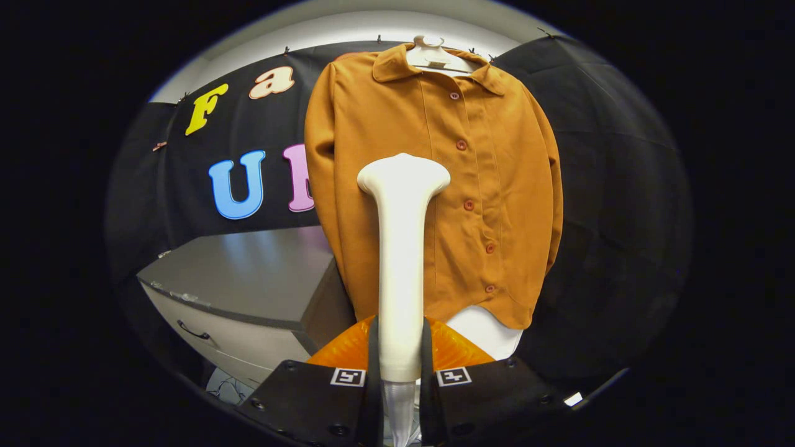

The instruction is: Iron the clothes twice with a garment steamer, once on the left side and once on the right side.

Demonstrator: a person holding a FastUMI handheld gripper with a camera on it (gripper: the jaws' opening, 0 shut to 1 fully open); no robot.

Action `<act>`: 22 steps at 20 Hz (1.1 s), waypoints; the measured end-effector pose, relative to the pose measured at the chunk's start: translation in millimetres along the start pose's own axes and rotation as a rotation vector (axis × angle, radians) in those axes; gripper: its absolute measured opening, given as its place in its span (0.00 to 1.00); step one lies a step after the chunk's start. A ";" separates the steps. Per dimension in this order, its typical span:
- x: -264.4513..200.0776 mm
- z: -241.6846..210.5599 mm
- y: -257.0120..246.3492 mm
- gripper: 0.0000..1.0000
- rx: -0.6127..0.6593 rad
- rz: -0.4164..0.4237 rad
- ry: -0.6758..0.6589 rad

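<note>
Rust-orange shirt (435,186) hangs buttoned on its hanger (435,57) beyond my tool (400,366), which is clenched on the white garment steamer (402,248). I judge I should keep its head flat, stroking slowly down each side of the placket.

white steamer (402,248) upright, orange shirt (484,205) hanging

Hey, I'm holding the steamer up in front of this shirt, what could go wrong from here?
1. The gripper holds the steamer only low on its handle, jaws shut on it, so the tall head could tip or twist when it presses on cloth.
2. The shirt hangs loose on a hanger; a push may swing it away.
3. The cabinet sits close beside the shirt's left side and may block that pass.
</note>
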State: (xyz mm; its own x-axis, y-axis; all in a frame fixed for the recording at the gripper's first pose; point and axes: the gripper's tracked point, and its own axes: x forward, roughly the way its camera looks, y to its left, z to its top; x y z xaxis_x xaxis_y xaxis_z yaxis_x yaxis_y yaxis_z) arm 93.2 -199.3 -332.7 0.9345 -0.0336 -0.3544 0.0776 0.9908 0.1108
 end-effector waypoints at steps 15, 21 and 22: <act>-32.1 -109.0 -1.0 0.27 0.024 -0.030 0.215; -57.6 -98.0 -5.4 0.27 0.070 -0.028 0.156; -61.3 -90.6 -6.2 0.27 0.078 -0.027 0.136</act>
State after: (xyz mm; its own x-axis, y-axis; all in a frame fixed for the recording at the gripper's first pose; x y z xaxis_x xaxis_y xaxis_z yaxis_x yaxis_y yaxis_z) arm 3.9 -191.5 -395.8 0.8766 -0.0365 -0.4798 0.1332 0.9765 0.1692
